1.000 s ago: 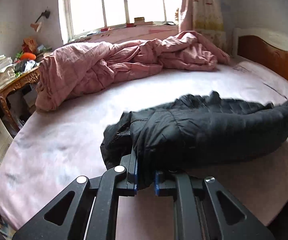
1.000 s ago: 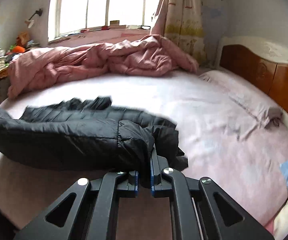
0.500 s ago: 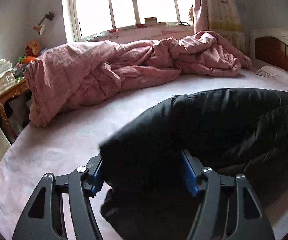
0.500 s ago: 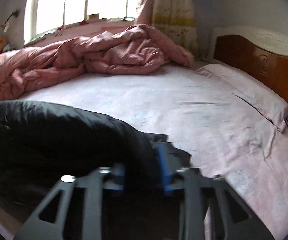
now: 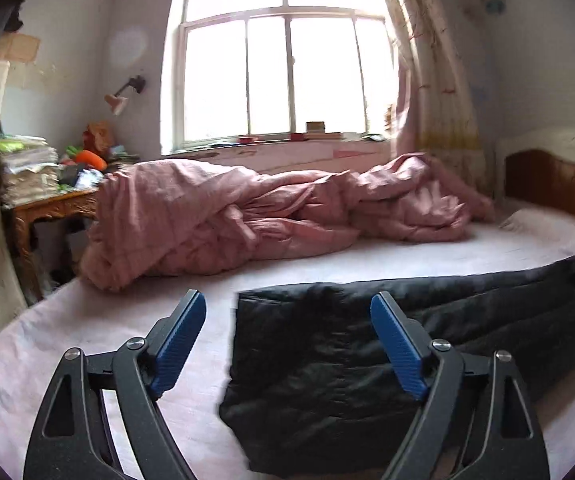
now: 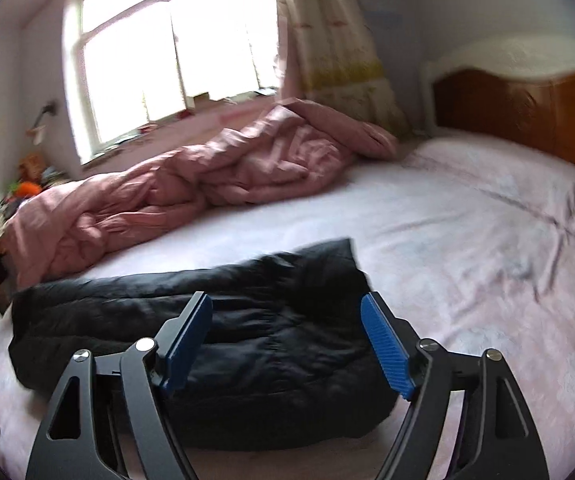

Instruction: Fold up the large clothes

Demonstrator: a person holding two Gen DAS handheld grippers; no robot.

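Your left gripper (image 5: 287,336) and right gripper (image 6: 287,340) are opening, empty, over opposite ends of the black jacket (image 5: 427,344) lying left-to-right.

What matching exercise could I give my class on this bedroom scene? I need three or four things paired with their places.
Things:
1. jacket
2. quilt
3. headboard
4. curtain

Places:
A. hanging beside the window
B. bunched along the far side of the bed, under the window
C. lying on the sheet just ahead of both tools
D. standing at the end of the bed, behind the pillow

Pairs: 1-C, 2-B, 3-D, 4-A
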